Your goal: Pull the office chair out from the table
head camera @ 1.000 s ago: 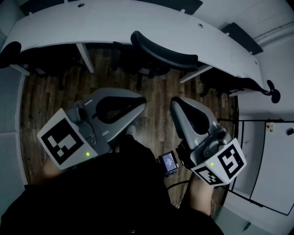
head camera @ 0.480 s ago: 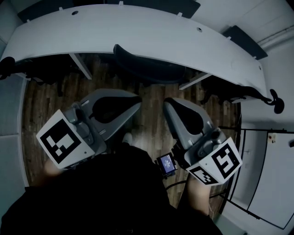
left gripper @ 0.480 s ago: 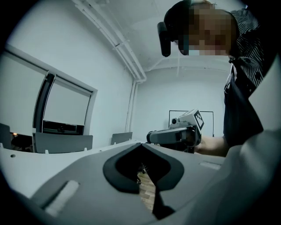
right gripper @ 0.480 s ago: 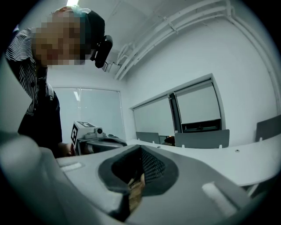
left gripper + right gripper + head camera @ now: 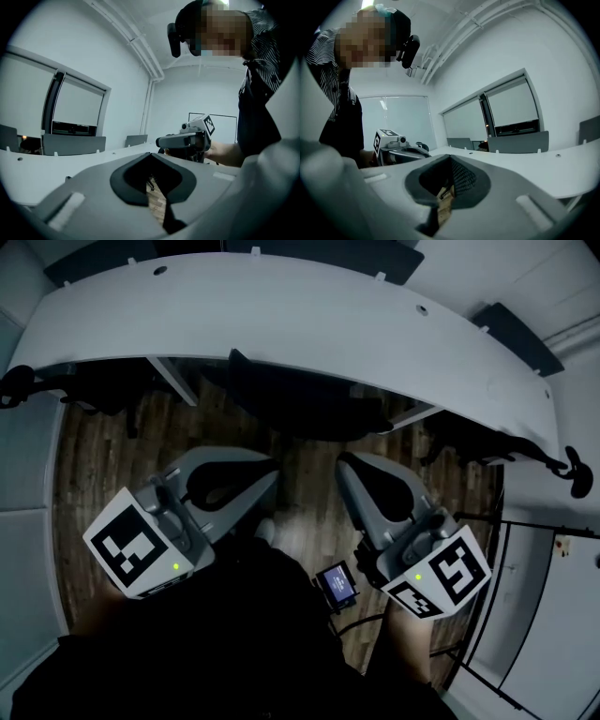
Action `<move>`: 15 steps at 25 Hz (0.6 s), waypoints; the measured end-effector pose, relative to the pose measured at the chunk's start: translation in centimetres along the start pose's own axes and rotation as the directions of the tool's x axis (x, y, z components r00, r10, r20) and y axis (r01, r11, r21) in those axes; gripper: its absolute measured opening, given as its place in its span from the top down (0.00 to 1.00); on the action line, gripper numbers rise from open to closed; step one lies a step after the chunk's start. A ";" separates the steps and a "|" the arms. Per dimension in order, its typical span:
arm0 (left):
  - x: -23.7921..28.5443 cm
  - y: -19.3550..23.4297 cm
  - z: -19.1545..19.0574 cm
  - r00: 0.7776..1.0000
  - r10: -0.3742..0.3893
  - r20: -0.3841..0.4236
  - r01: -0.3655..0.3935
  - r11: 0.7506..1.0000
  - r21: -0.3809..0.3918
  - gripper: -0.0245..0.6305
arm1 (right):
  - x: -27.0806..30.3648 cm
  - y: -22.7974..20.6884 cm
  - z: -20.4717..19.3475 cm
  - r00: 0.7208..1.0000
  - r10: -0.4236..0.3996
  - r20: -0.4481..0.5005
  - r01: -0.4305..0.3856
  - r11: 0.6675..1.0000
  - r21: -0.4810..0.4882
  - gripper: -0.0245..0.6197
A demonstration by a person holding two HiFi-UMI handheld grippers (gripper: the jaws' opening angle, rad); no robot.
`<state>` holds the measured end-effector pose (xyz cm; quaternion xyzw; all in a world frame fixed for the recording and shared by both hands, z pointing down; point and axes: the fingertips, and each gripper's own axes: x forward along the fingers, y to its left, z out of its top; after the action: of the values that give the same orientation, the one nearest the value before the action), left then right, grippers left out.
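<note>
The black office chair (image 5: 305,399) stands tucked under the long curved white table (image 5: 281,310); only its backrest top shows past the table edge. My left gripper (image 5: 270,476) and right gripper (image 5: 345,465) hover side by side over the wood floor, a short way before the chair and touching nothing. Both are shut and empty. In the left gripper view the shut left gripper (image 5: 150,157) points at the table, with the right gripper (image 5: 185,140) beside it. In the right gripper view the chair's mesh back (image 5: 463,178) shows through the window of the shut right gripper (image 5: 450,159).
More dark chairs sit under the table at left (image 5: 89,385) and right (image 5: 469,437). Grey divider panels (image 5: 319,251) line the table's far side. A small lit device (image 5: 337,583) hangs at the person's waist. A white wall and door frame (image 5: 553,615) close the right side.
Both grippers and the head camera have moved forward toward the table. The table edge now covers more of the chair's backrest. The jaws stayed shut.
</note>
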<state>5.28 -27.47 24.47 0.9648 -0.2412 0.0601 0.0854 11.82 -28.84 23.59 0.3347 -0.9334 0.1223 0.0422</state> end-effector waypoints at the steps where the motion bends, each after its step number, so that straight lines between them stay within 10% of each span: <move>1: -0.2 0.6 -0.2 1.000 0.005 -0.004 -0.005 1.000 -0.003 0.96 | 0.6 -0.2 -0.1 1.000 0.001 -0.007 -0.001 1.000 0.000 0.96; 15: 1.2 6.7 2.2 0.983 -0.181 0.032 0.180 0.983 0.030 0.96 | 3.9 -2.5 1.9 0.987 -0.151 -0.053 0.147 0.987 -0.070 0.96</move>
<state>3.27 -34.27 23.38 0.9847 -0.1534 0.0387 0.0730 10.40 -33.59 22.84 0.3982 -0.9077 0.0975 0.0896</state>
